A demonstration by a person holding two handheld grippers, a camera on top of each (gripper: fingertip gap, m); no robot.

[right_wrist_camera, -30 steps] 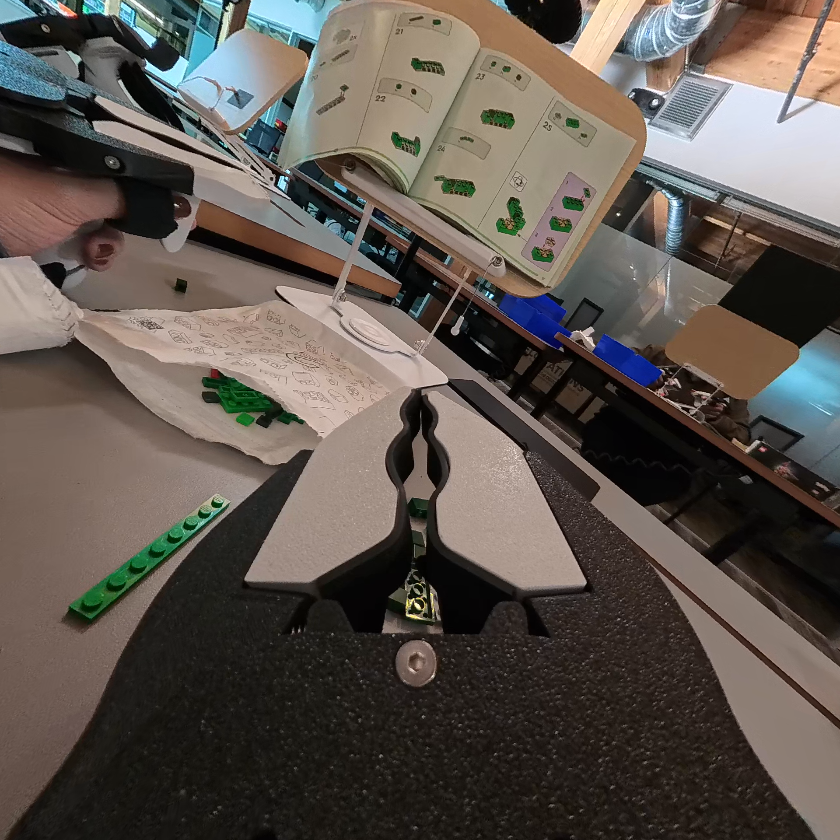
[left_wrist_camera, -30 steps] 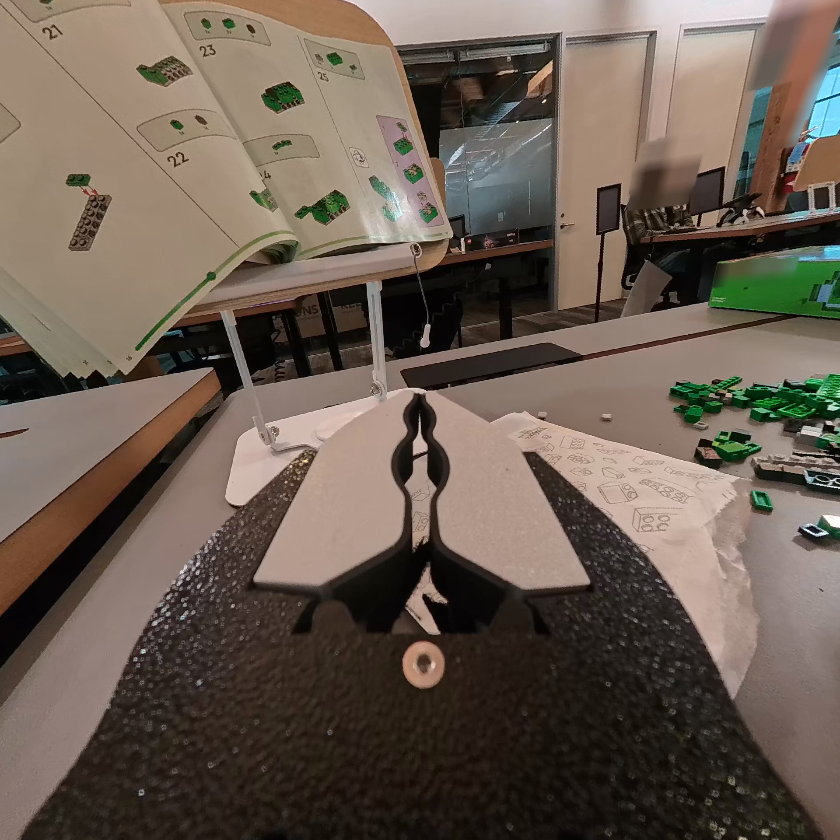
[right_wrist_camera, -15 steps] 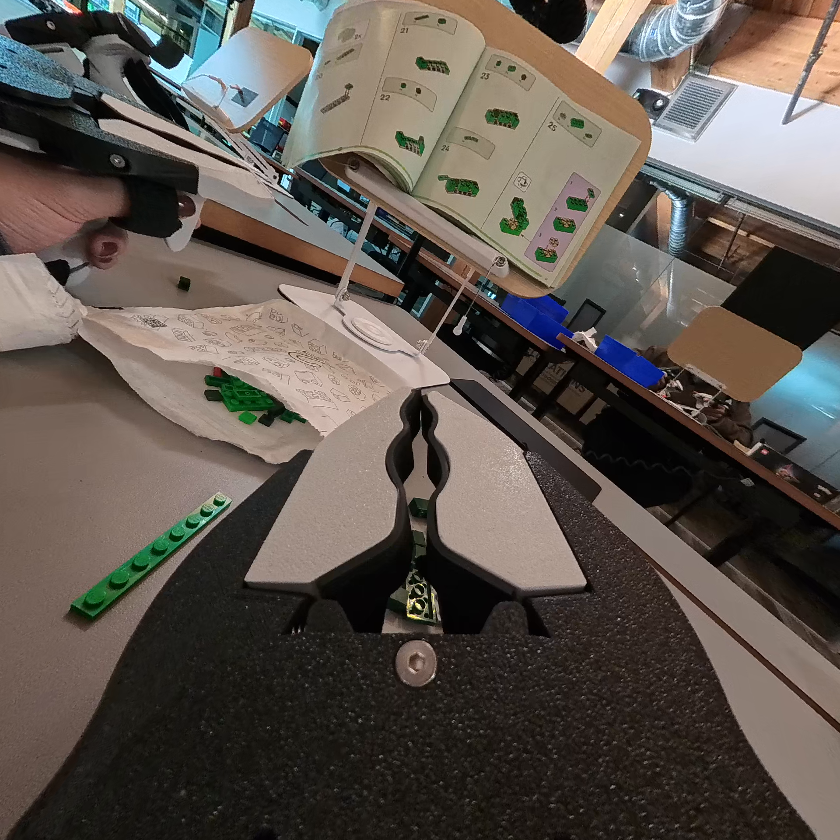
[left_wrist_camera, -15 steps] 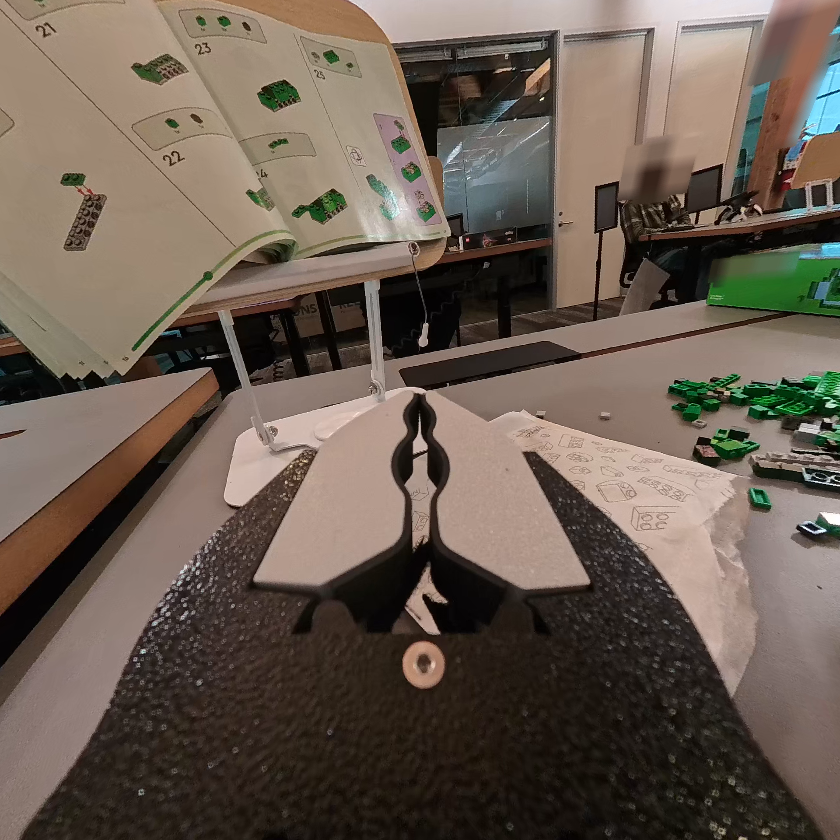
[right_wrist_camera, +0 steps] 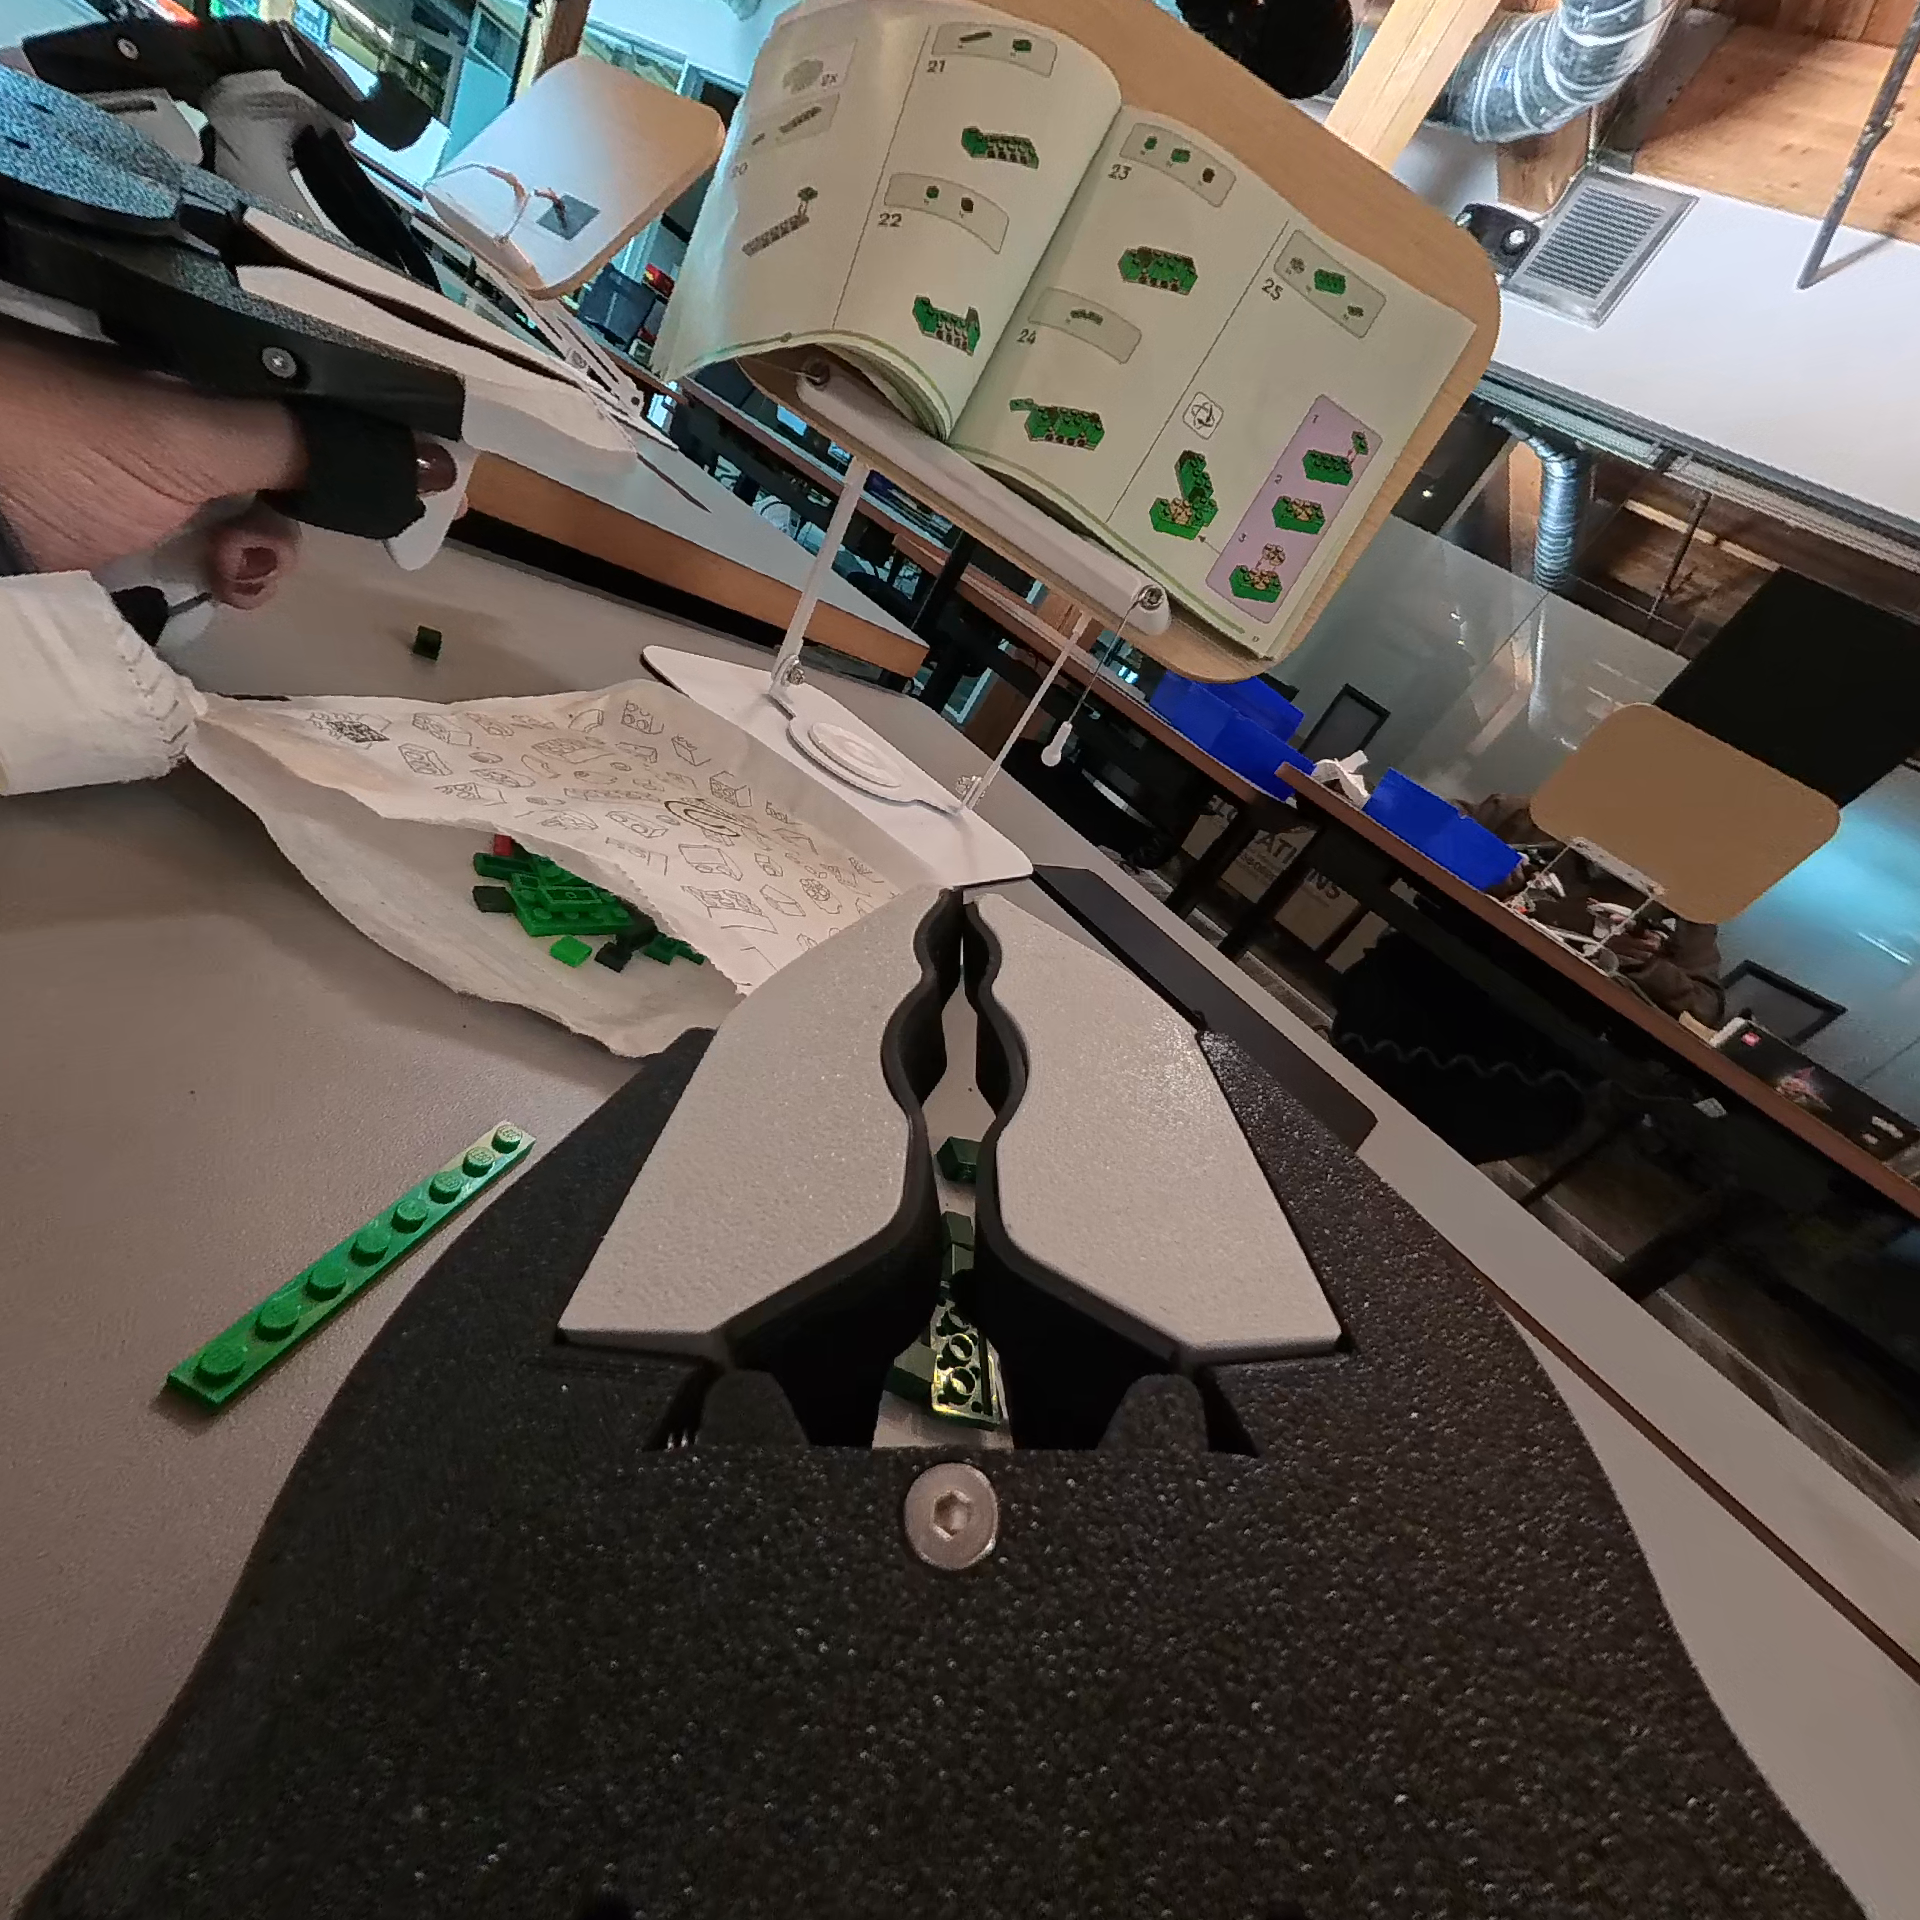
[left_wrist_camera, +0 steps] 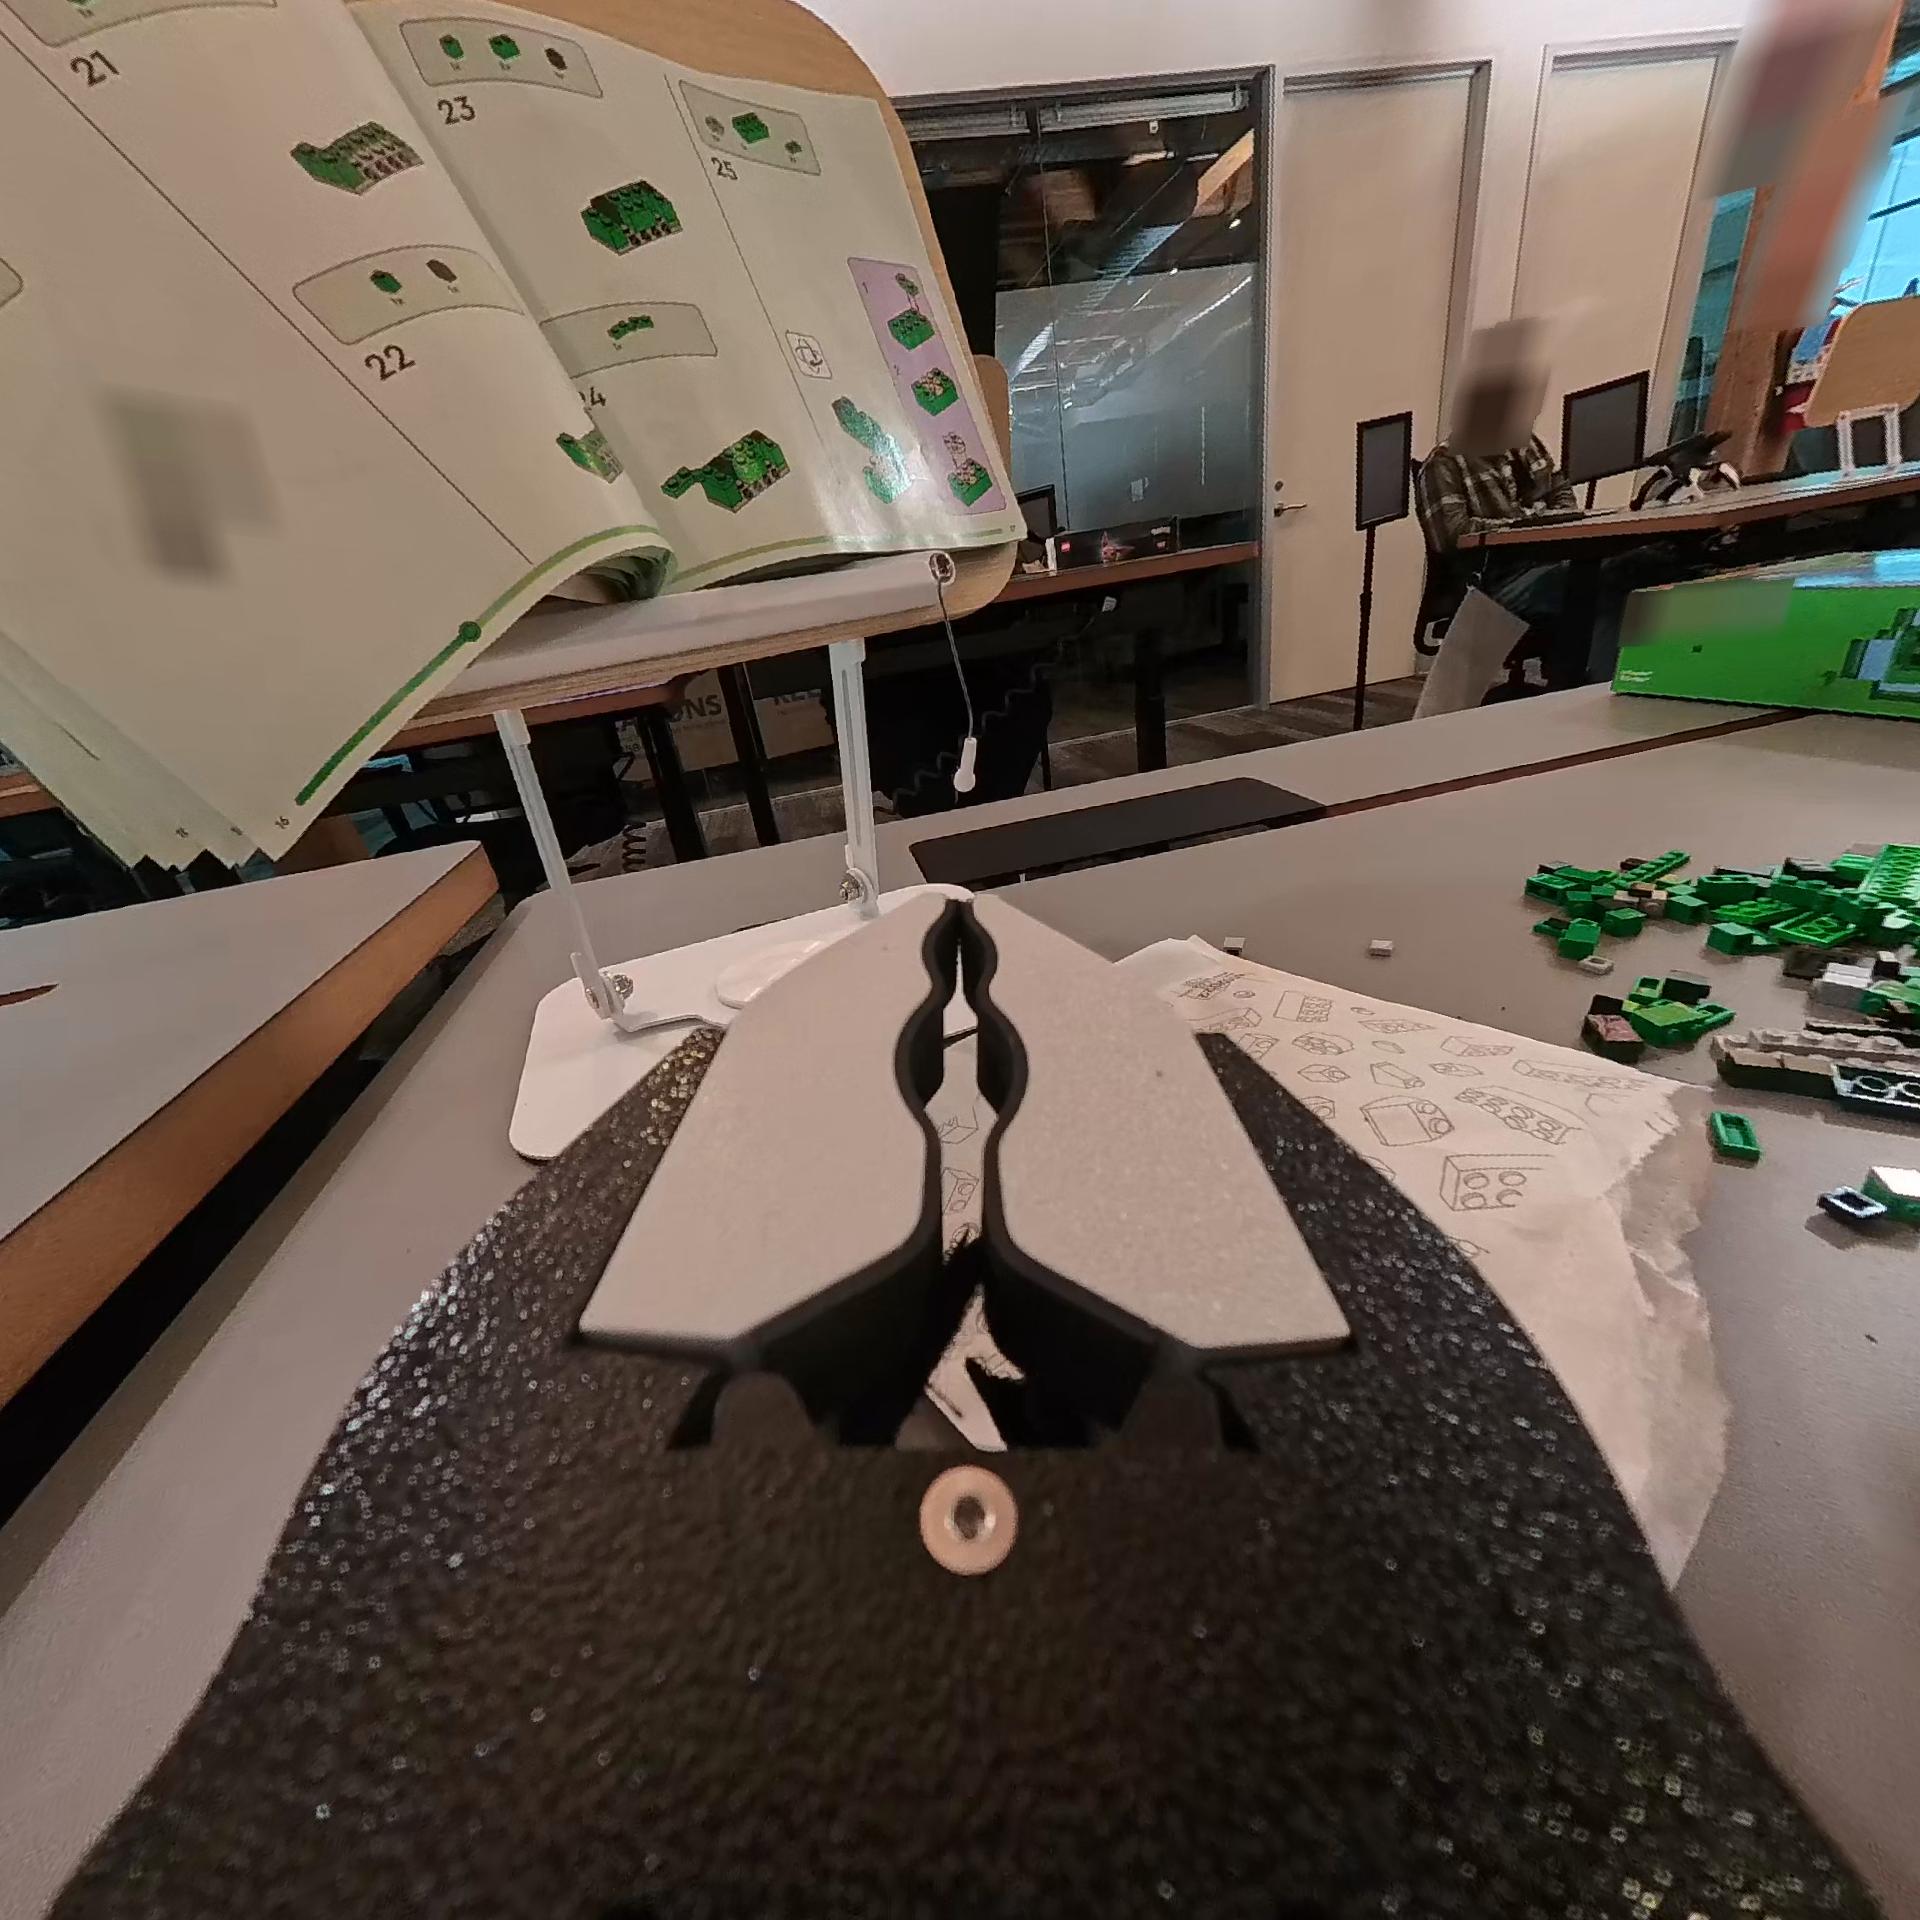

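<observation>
Grey surface [left_wrist_camera: 1558, 831], left gripper [left_wrist_camera: 961, 920] jaws together above printed paper bag [left_wrist_camera: 1455, 1122], right gripper [right_wrist_camera: 958, 906] jaws together beside the bag, green bricks [right_wrist_camera: 961, 1371] beneath.

A grey table [left_wrist_camera: 1351, 894] carries loose green bricks [left_wrist_camera: 1766, 914], a paper bag [left_wrist_camera: 1455, 1122] (printed), and a white stand base [left_wrist_camera: 582, 1060], apparently flat.

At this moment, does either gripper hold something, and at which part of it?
Nothing is held. The left gripper is shut, empty, above the printed paper bag. The right gripper is shut, empty; green bricks lie on the table beneath it.
</observation>
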